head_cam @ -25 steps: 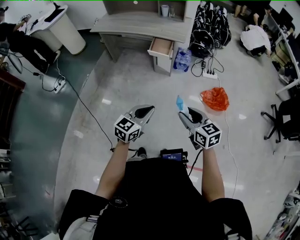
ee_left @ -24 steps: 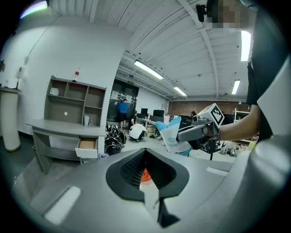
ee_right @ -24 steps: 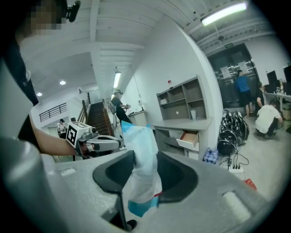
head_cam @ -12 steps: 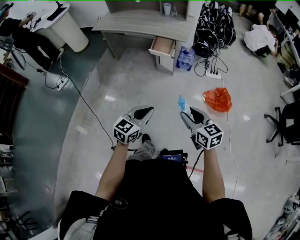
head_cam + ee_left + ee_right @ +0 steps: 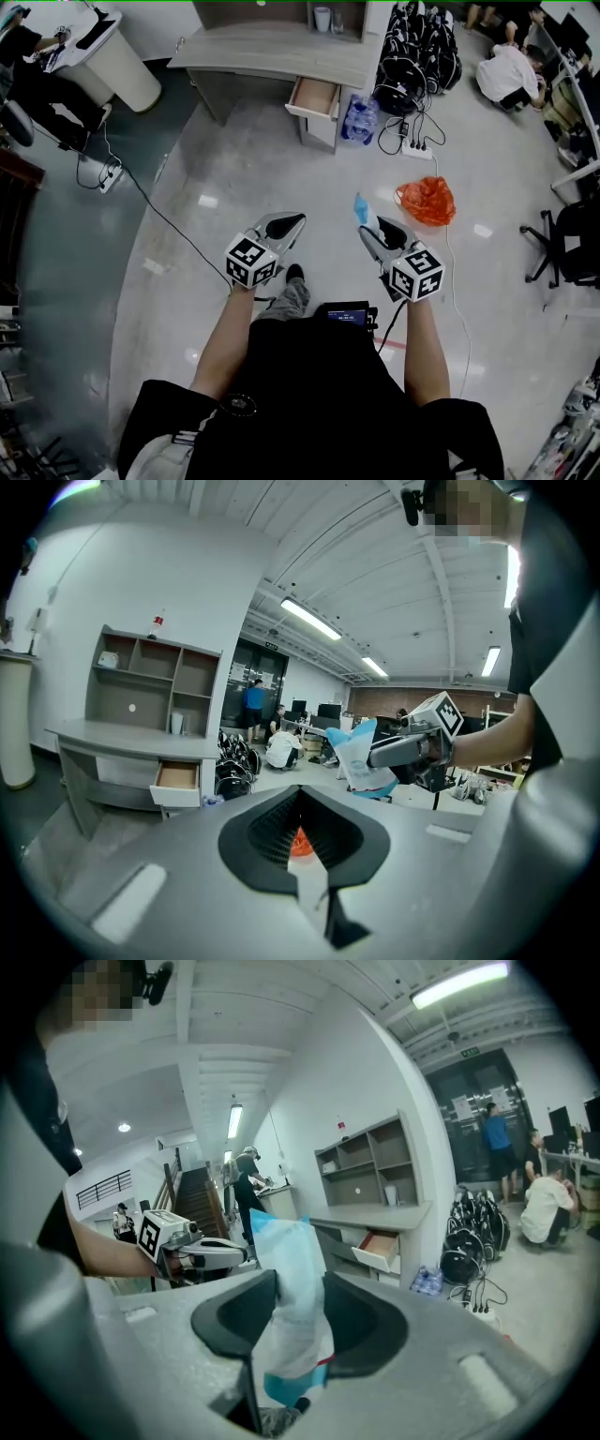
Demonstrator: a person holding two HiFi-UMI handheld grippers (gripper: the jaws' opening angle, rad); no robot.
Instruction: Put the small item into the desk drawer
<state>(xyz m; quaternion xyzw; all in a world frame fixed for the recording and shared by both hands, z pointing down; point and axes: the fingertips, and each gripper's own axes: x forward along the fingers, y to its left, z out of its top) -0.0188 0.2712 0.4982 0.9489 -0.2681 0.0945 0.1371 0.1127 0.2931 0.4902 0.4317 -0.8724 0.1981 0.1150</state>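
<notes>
Blue-white packet (image 5: 286,1307) stays pinched in R gripper (image 5: 368,225), L gripper (image 5: 287,223) closed, empty; leg (image 5: 291,296) now steps fwd, open desk drawer (image 5: 314,96) still well off.

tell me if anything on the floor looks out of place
An orange plastic bag lies crumpled on the floor near a power strip, loose in the walkway. The desk drawer stands open, likely for the task.
</notes>
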